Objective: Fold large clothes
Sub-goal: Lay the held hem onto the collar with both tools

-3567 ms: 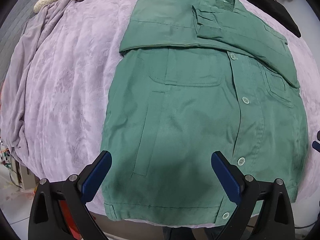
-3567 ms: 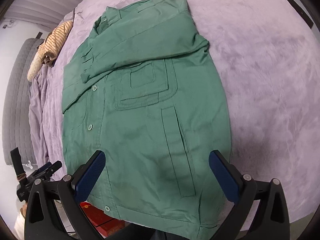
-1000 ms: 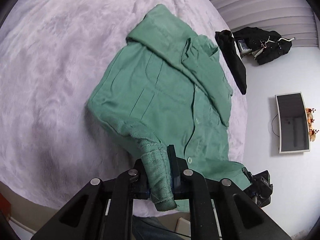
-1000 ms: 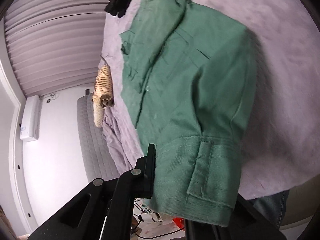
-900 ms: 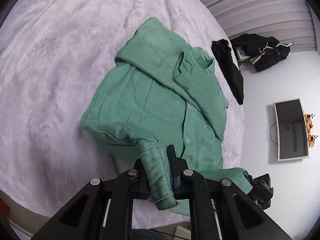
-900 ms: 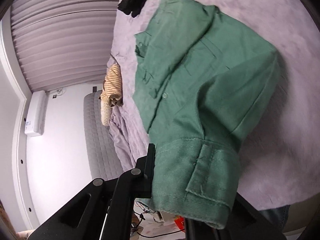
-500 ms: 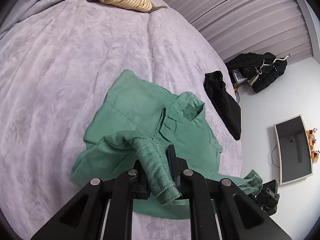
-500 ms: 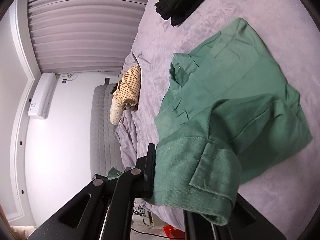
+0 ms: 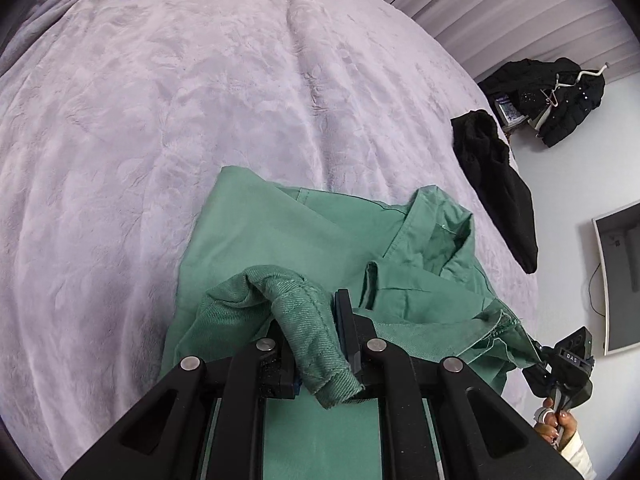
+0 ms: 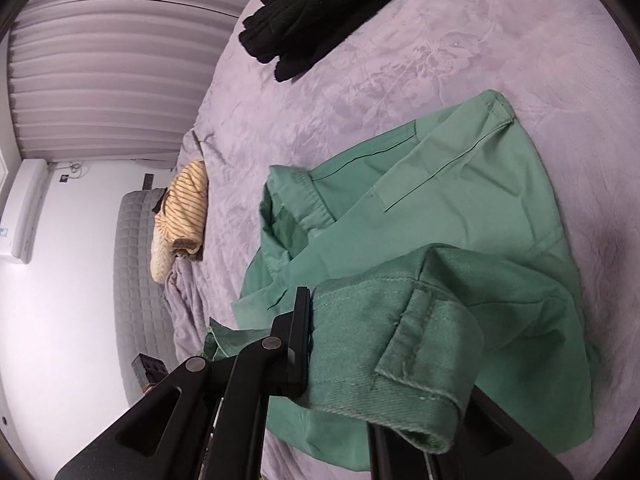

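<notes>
Left wrist: left claw (image 9: 320,344) and right claw (image 10: 340,344) each pinch the jacket (image 9: 288,240) hem, lifted over its collar to halve it.

The green jacket (image 9: 304,240) no longer lies spread flat on the bed (image 9: 160,120): its bottom hem, earlier at the near edge, is now lifted and carried over the body toward the collar. The left gripper (image 9: 320,344) and right gripper (image 10: 360,344), earlier wide open above it, are now each clamped on a hem corner.
</notes>
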### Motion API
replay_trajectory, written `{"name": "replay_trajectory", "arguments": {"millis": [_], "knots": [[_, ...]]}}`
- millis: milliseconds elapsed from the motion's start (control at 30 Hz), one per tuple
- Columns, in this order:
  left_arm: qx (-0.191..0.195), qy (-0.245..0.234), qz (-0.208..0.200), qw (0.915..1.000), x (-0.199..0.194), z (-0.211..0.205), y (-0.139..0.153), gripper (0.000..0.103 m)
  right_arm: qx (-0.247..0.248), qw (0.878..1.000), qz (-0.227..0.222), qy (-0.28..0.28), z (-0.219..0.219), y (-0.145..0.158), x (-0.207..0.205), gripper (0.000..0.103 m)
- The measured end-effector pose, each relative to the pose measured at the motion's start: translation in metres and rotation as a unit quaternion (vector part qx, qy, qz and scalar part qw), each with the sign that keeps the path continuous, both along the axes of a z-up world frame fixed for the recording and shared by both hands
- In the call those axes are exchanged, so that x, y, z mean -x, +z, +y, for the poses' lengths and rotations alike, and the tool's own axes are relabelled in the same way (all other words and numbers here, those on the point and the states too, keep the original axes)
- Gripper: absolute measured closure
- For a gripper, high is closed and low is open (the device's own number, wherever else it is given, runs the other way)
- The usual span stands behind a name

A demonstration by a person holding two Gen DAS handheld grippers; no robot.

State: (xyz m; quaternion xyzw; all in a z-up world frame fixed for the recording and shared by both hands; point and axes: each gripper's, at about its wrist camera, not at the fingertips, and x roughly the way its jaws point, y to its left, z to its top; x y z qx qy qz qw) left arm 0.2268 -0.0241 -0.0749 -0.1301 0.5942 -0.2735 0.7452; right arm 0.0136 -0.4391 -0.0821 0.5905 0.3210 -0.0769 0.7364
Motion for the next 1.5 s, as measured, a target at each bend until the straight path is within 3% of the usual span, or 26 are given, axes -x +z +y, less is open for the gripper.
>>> {"name": "replay_trajectory", "arguments": {"millis": [100,167,233,300,367,433,467,600,767,800,867,900,1033,1100,1233,1300,1367,1467,1500], "knots": [[-0.025,-0.003,-0.002,0.9997,-0.010,-0.013,-0.015,0.088,0.000,1.000,0.021,-0.002,-0.011,-0.016,-0.014,0.096],[-0.051,-0.001,0.011,0.9987,-0.013,-0.017,-0.022,0.082,-0.005,0.999,0.034,-0.003,-0.017,-0.026,-0.022,0.096],[-0.105,0.015,-0.003,0.9943,-0.012,-0.015,-0.019,0.035,-0.016,0.998,0.057,-0.001,-0.019,-0.032,-0.027,0.092],[-0.114,0.026,-0.040,0.9923,-0.007,-0.007,-0.006,0.024,-0.013,0.998,0.062,0.005,-0.019,-0.028,-0.029,0.087],[-0.118,0.022,-0.058,0.9911,-0.006,-0.001,0.004,0.024,0.012,0.998,0.058,0.012,-0.018,-0.015,-0.026,0.077],[-0.130,0.016,-0.077,0.9884,-0.007,0.002,0.010,0.024,0.054,0.997,0.060,0.012,-0.019,0.002,-0.020,0.052],[-0.137,0.011,-0.082,0.9871,-0.009,0.001,0.010,0.024,0.080,0.995,0.066,0.010,-0.021,0.010,-0.017,0.047],[-0.154,-0.007,-0.070,0.9856,-0.018,-0.009,-0.008,0.024,0.176,0.975,0.132,0.014,-0.028,0.021,-0.013,0.045],[-0.177,-0.025,-0.053,0.9825,-0.028,-0.037,-0.041,0.024,0.186,0.964,0.189,0.031,-0.035,-0.015,-0.023,0.045],[-0.179,-0.027,-0.049,0.9823,-0.030,-0.042,-0.048,0.025,0.189,0.960,0.202,0.036,-0.035,-0.022,-0.027,0.046],[-0.183,-0.038,-0.042,0.9815,-0.033,-0.050,-0.059,0.063,0.196,0.954,0.220,0.049,-0.033,-0.033,-0.035,0.078],[-0.202,-0.042,-0.042,0.9776,-0.033,-0.053,-0.062,0.089,0.203,0.952,0.221,0.056,-0.031,-0.033,-0.039,0.094],[-0.189,-0.023,-0.095,0.9771,-0.026,-0.045,-0.041,0.093,0.300,0.931,0.195,0.074,-0.012,0.006,-0.042,0.097],[-0.195,-0.019,-0.097,0.9759,-0.029,-0.042,-0.044,0.093,0.322,0.924,0.189,0.080,-0.013,0.016,-0.044,0.097],[-0.218,-0.023,-0.085,0.9719,-0.034,-0.045,-0.073,0.093,0.287,0.929,0.221,0.081,-0.033,-0.019,-0.046,0.096],[-0.235,-0.029,-0.099,0.9665,-0.030,-0.052,-0.077,0.092,0.263,0.932,0.235,0.083,-0.036,-0.050,-0.047,0.095],[-0.248,-0.035,-0.111,0.9617,-0.027,-0.056,-0.074,0.092,0.263,0.935,0.228,0.070,-0.035,-0.056,-0.044,0.095],[-0.256,-0.034,-0.104,0.9606,-0.025,-0.049,-0.059,0.092,0.252,0.933,0.250,0.065,-0.034,-0.048,-0.035,0.080],[-0.252,-0.031,-0.104,0.9615,-0.022,-0.043,-0.051,0.092,0.248,0.930,0.263,0.061,-0.034,-0.043,-0.029,0.067]]}}
